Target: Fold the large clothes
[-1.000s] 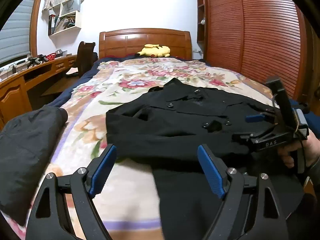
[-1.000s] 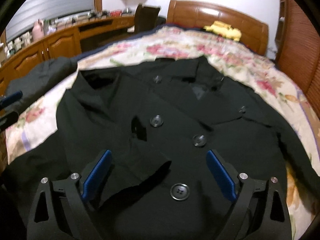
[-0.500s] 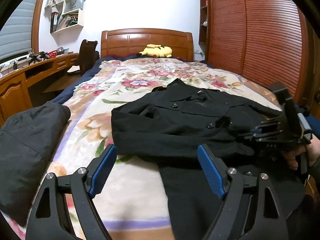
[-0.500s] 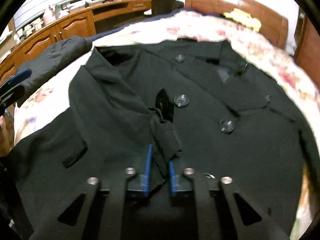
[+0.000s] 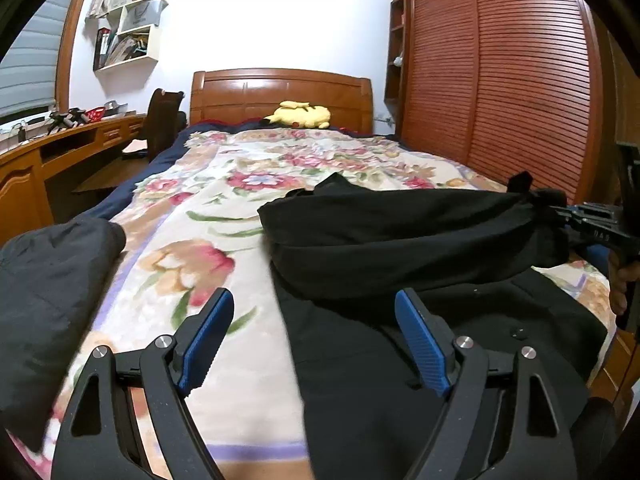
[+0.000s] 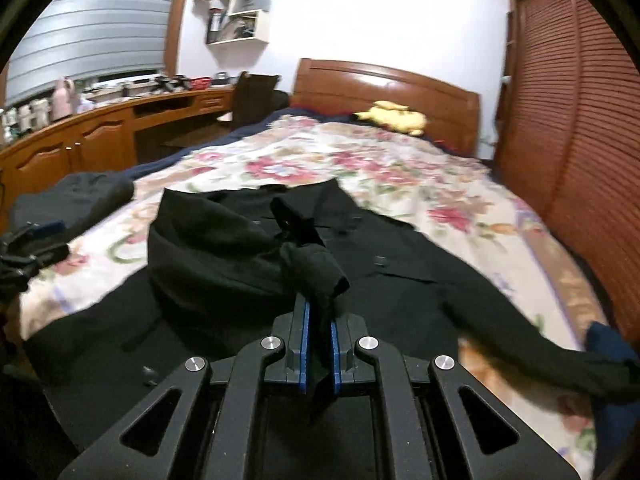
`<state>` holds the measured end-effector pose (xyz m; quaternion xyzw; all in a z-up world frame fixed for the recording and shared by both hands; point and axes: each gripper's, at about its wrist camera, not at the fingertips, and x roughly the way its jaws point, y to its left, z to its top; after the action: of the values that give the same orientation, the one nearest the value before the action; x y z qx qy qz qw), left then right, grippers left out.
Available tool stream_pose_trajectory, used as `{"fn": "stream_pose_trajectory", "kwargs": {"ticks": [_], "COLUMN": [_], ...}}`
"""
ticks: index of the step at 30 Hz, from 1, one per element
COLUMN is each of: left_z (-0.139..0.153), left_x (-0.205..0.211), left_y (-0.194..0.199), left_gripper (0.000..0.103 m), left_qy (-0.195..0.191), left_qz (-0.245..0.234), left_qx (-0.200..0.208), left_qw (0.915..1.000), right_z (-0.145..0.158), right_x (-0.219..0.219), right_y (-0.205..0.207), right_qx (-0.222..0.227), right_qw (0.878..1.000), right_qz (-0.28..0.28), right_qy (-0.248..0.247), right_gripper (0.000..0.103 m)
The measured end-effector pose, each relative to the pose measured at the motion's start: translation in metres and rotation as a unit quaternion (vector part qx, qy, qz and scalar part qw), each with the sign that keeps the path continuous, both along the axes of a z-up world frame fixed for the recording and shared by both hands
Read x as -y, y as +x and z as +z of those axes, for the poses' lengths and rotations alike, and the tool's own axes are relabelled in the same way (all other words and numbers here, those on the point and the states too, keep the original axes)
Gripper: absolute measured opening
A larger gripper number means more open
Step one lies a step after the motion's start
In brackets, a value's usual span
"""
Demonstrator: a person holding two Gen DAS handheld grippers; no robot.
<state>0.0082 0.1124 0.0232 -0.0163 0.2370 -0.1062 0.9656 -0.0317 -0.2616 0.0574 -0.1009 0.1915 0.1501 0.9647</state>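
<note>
Black and thick, the coat point(image 6: 384, 280) lies buttons-up across the near end of the bed point(image 5: 248, 184), one sleeve point(image 5: 400, 232) lifted and stretched over its front. The right gripper point(image 6: 319, 354) is clamped on that sleeve's cuff; the left gripper point(image 5: 316, 336) hangs with its jaws spread and nothing between them, above the coat's left edge. I judge the cloth soft but heavy, likely to sag and drag, so cuffs, hem and shoulder seams look like the surest holds. A floral blanket point(image 5: 192, 264) covers the bed, with a dark folded garment point(image 5: 44, 304) at its left side and a yellow plush toy point(image 5: 300, 114) by the wooden headboard point(image 5: 280, 92). A slatted wardrobe point(image 5: 520, 80) stands to the right.
</note>
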Motion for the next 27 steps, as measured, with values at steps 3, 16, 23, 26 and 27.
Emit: {"fn": "stream_pose_trajectory", "kwargs": {"ticks": [3, 16, 23, 26, 27], "left_z": [0.003, 0.007, 0.007, 0.006, 0.006], "left_x": [0.007, 0.029, 0.035, 0.032, 0.031], "left_y": [0.000, -0.005, -0.003, -0.001, 0.000], "left_gripper": [0.083, 0.083, 0.083, 0.083, 0.083], "left_qy": [-0.001, -0.011, -0.007, -0.007, -0.009], "left_qz": [-0.010, -0.039, -0.044, -0.043, -0.044], "left_qx": [0.004, 0.007, 0.005, 0.001, 0.000], "left_qw": [0.9999, 0.9991, 0.9990, 0.9990, 0.9990], "right_z": [-0.015, -0.048, -0.030, -0.020, -0.020], "right_x": [0.020, 0.064, 0.046, 0.045, 0.043], "right_y": [-0.003, -0.021, -0.031, -0.040, -0.040], "right_qx": [-0.024, -0.098, -0.125, -0.122, -0.120], "right_qw": [1.000, 0.994, 0.991, 0.990, 0.990], "right_qz": [-0.019, -0.050, -0.055, -0.067, -0.075], "right_qy": [0.002, 0.015, -0.010, -0.017, -0.022], "right_gripper": [0.008, 0.008, 0.008, 0.015, 0.023]}}
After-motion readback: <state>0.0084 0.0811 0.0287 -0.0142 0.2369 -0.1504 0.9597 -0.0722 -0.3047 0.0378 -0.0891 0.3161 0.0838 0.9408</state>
